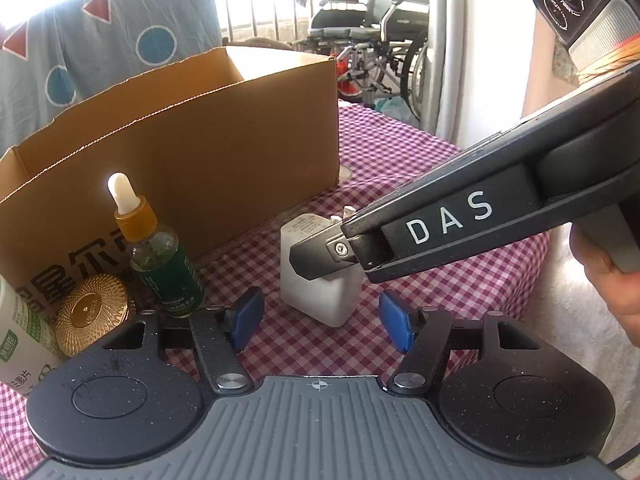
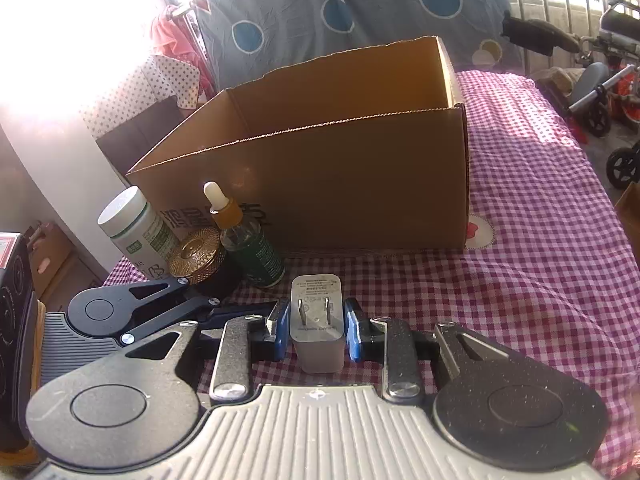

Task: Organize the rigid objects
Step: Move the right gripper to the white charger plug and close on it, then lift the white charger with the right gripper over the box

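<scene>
A white plug-in charger stands on the pink checked tablecloth, prongs facing the right wrist camera. My right gripper is shut on it, a blue pad against each side. In the left wrist view the same charger stands just beyond my left gripper, which is open with nothing between its pads; one black finger of the right gripper crosses the charger's upper part. A green dropper bottle, a gold-lidded jar and a white bottle stand to the left, in front of the box.
An open cardboard box stands behind the objects, its inside floor hidden. The table drops off at the right edge. A person's hand holds the right gripper's handle. Wheelchairs stand beyond the table.
</scene>
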A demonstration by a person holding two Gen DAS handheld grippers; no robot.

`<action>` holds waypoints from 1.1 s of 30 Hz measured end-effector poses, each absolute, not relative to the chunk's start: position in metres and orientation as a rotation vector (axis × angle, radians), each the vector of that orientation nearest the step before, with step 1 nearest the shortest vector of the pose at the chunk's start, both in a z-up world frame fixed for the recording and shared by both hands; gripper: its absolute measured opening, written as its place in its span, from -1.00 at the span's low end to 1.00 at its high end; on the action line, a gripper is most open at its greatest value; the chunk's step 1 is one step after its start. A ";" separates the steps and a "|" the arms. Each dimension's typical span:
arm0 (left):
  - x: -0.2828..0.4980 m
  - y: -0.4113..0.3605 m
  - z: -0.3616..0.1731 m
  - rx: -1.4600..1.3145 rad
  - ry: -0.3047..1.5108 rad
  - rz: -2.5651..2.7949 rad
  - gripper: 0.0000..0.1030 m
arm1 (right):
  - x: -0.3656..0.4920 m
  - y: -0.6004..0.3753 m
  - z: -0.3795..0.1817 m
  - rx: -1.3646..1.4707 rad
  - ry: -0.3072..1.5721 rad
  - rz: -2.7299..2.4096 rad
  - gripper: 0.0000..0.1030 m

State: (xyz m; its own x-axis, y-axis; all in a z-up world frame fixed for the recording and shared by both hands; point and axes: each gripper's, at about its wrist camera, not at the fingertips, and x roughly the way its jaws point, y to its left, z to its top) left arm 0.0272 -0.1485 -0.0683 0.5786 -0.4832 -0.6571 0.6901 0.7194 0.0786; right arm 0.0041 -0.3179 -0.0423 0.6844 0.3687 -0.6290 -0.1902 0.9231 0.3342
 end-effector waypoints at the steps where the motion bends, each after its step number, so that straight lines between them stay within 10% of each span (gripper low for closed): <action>1: 0.027 -0.150 -0.069 0.356 0.649 -0.708 0.27 | 0.002 -0.319 -0.042 0.257 0.761 0.316 -0.42; 33: 0.042 -0.159 -0.076 0.310 0.645 -0.743 -0.09 | 0.003 -0.317 -0.048 0.316 0.806 0.325 -0.30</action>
